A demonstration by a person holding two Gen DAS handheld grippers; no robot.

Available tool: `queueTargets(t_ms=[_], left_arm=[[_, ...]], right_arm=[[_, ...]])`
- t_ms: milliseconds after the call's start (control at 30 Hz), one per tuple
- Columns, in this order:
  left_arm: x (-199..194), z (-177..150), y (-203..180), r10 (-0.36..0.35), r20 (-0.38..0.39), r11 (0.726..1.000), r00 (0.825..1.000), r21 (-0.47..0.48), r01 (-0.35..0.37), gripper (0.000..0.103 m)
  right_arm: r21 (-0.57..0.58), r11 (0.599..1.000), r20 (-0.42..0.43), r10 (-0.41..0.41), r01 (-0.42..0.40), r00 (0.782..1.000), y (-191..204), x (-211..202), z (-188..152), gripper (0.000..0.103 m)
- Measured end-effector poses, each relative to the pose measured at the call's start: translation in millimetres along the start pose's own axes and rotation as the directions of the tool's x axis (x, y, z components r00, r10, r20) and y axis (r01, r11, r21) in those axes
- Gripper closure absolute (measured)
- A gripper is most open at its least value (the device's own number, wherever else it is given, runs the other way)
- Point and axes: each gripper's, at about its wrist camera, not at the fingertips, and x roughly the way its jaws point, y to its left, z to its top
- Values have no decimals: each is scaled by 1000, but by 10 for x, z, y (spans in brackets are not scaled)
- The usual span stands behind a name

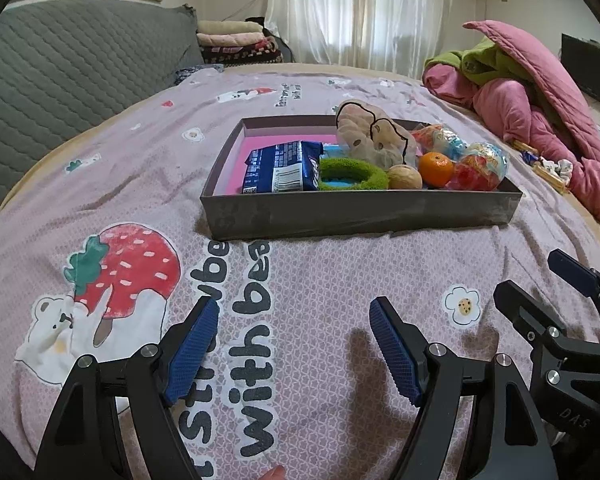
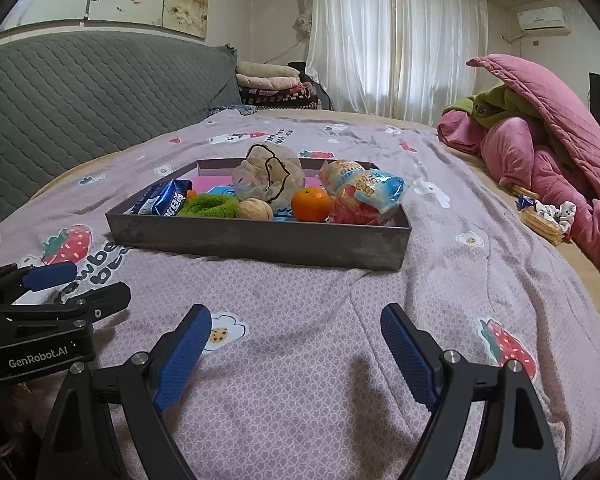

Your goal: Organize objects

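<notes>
A dark shallow box [image 1: 340, 212] [image 2: 236, 240] with a pink floor lies on the bed. It holds a blue snack packet [image 1: 280, 168] [image 2: 164, 200], a green fuzzy ring [image 1: 352, 174] [image 2: 208, 204], a walnut [image 1: 404, 178] [image 2: 254, 209], a mandarin [image 1: 435, 169] [image 2: 310, 204], a beige scrunchie [image 1: 374, 136] [image 2: 268, 174] and wrapped snacks [image 1: 476, 164] [image 2: 364, 192]. My left gripper [image 1: 294, 312] hovers open over the bedspread in front of the box, nothing between its pads. My right gripper [image 2: 296, 318] is open and empty too, beside it on the right.
The pink printed bedspread [image 1: 320, 288] [image 2: 340, 340] covers the bed. A heap of pink and green quilts [image 1: 540, 92] [image 2: 540, 136] lies at the right, with biscuits and wrappers [image 2: 540, 216] beside it. A grey quilted headboard [image 1: 60, 64] stands at the left, folded blankets behind.
</notes>
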Motion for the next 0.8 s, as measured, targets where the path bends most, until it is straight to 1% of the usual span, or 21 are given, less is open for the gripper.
queueTargets(t_ms=[800], left_arm=[[44,-22,18,3,-12,1000,1000,-5,-3,24]], right_arm=[[1,1000,-5,0,0,1000,-3,14,-8,17]])
